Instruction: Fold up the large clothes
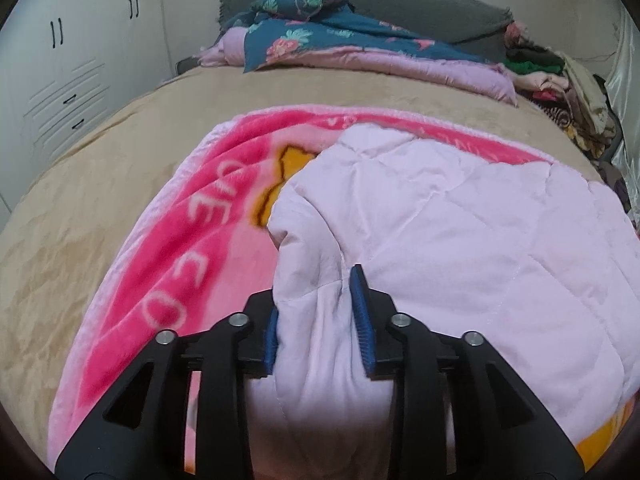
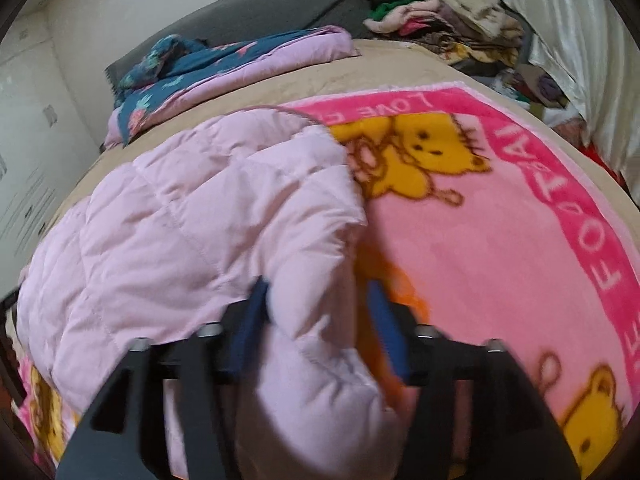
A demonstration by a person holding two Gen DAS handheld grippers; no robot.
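- Bed [image 1: 100,184]: we record a tan cover across the whole top, with a grey headboard [image 1: 420,4] at the far end.
- Fleece blanket [image 1: 192,216]: pink with a deeper pink border, white lettering and yellow bear figures; it lies spread flat over the near half of the bed, reaching toward the right edge in the right wrist view.
- Quilted jacket [image 1: 460,208]: pale lilac and padded, with diamond stitching. It lies on top of the fleece blanket, bunched toward the near edge of the bed, and we see a sleeve-like fold running down toward each gripper.
- Left gripper [image 1: 320,316]: black frame, blue pads. A fold of the quilted jacket fills the gap between the fingers; the jaws stand somewhat apart, and we cannot tell whether the pads press on the cloth.
- Right gripper [image 2: 316,328]: the view is blurred. Its jaws stand apart with a rolled fold of the quilted jacket lying between them; the left pad is against the fabric, the right pad appears clear of it.
- Floral quilt [image 1: 320,28]: teal with pink flowers and a lilac underside, heaped at the head of the bed.
- Pile of clothes [image 2: 436,20]: mixed colours, stacked at the far right corner of the bed.
- Wardrobe [image 1: 72,68]: white doors and drawers beyond the left edge.
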